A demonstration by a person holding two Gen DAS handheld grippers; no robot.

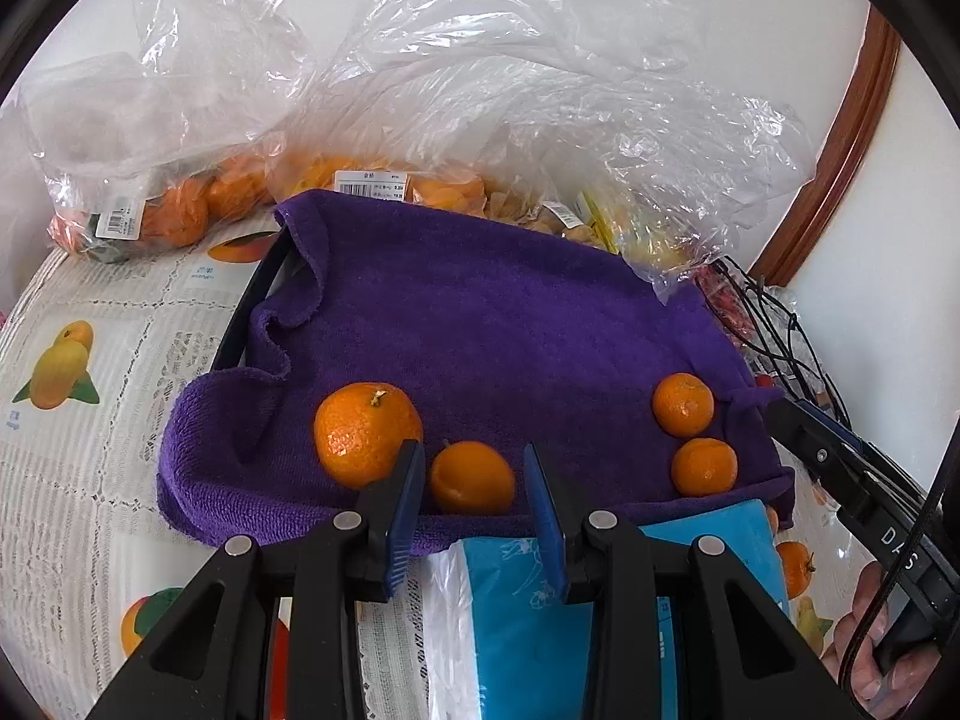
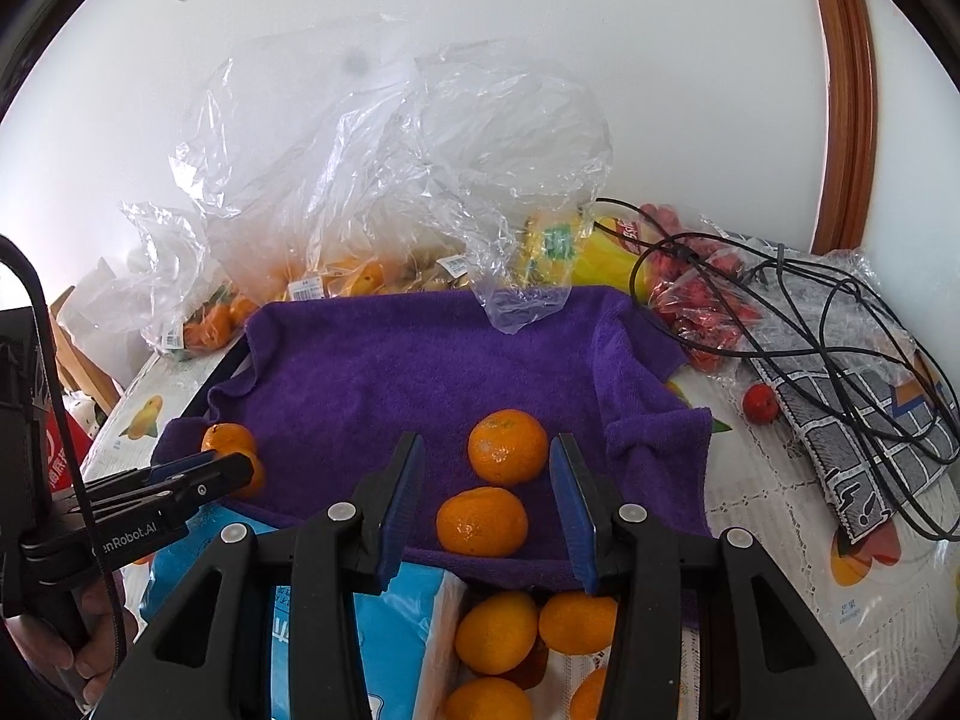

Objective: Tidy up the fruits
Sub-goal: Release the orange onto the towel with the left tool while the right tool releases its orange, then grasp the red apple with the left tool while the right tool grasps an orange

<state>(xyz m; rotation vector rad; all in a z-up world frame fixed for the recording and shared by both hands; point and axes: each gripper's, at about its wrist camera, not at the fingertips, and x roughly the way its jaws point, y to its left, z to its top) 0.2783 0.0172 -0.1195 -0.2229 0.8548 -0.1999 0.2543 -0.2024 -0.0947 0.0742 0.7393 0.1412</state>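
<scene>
Down at the bottom of the left wrist view, the left gripper (image 1: 474,480) had its blue fingers (image 1: 403,504) spread apart around a small orange (image 1: 472,478) without touching it. That one sat on the purple towel (image 1: 480,312), just beside a bigger orange (image 1: 366,433) to its left. Two more oranges (image 1: 693,433) sat near the towel's right edge. Over in the right wrist view, the right gripper (image 2: 489,501) was also open, hovering with a pair of oranges (image 2: 492,483) between its fingers. More loose oranges (image 2: 528,636) lay on the worktop (image 2: 774,498) at bottom center, next to a blue packet (image 2: 384,630). Clear plastic bags (image 2: 372,180) of fruit were piled behind the towel.
</scene>
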